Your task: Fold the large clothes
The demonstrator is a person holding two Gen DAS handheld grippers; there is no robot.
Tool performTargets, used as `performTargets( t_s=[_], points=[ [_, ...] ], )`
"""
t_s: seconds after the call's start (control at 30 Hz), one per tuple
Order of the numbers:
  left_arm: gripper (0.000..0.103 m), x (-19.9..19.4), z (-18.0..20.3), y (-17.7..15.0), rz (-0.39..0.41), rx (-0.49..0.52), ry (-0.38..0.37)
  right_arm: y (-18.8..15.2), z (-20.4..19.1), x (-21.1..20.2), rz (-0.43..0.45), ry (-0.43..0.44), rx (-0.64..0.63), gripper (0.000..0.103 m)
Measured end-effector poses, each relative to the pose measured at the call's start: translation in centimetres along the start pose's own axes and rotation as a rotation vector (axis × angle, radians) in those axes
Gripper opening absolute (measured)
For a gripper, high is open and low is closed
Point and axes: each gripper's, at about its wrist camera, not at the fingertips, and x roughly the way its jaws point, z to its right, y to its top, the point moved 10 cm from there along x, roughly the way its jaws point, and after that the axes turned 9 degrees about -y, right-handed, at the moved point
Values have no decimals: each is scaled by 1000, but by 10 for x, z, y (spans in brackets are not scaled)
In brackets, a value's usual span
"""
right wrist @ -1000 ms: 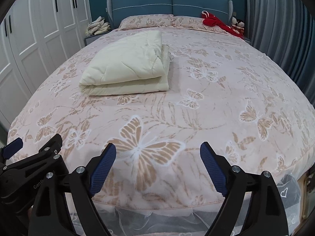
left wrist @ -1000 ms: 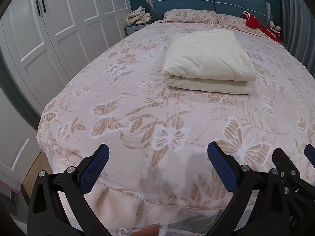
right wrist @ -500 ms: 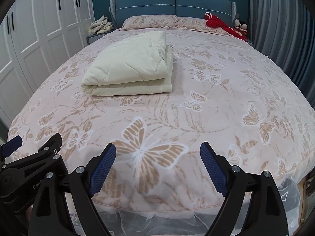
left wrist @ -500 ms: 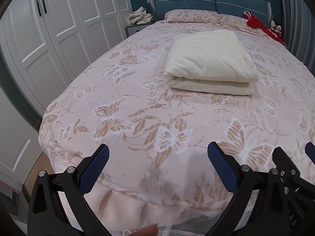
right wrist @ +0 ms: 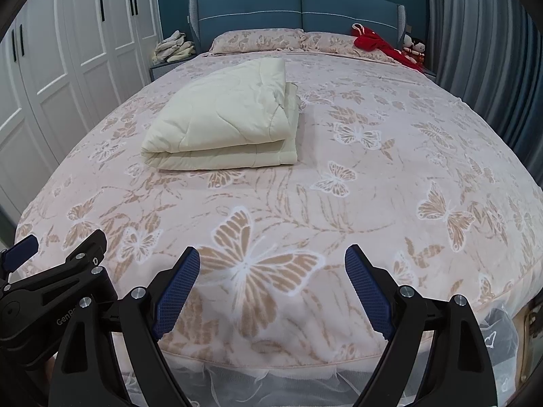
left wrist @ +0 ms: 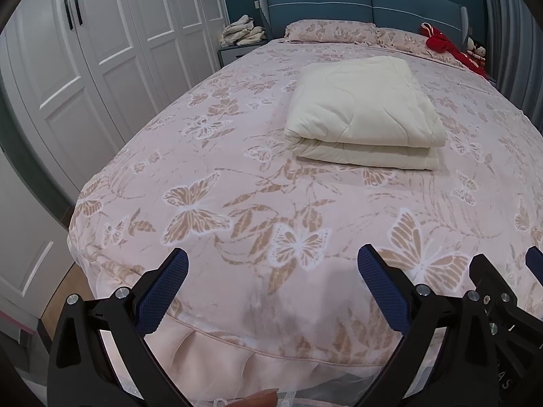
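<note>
Lying folded in a thick cream rectangle, one quilt (left wrist: 364, 112) rests mid-bed (left wrist: 237, 183), nearer the headboard; left gripper (left wrist: 271, 281) and right gripper (right wrist: 271, 278) both gape wide, empty, at the foot edge.

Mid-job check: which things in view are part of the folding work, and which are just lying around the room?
Part of the job:
- folded cream quilt
- bed it lies on
- left gripper, open
- right gripper, open

Just lying about:
- red garment by the pillows
- pile of pale cloths on the nightstand
- dolls
- wardrobe
</note>
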Motion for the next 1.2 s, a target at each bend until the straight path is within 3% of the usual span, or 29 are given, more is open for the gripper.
performTargets(
  t_s=[1.1,1.2],
  points=[
    [95,-2,0,5,6,2,-9,6,-3,-2,6,1,6,86],
    [89,-2,1,6,6,8,-22,6,-3,-2,6,4,6,86]
  ],
)
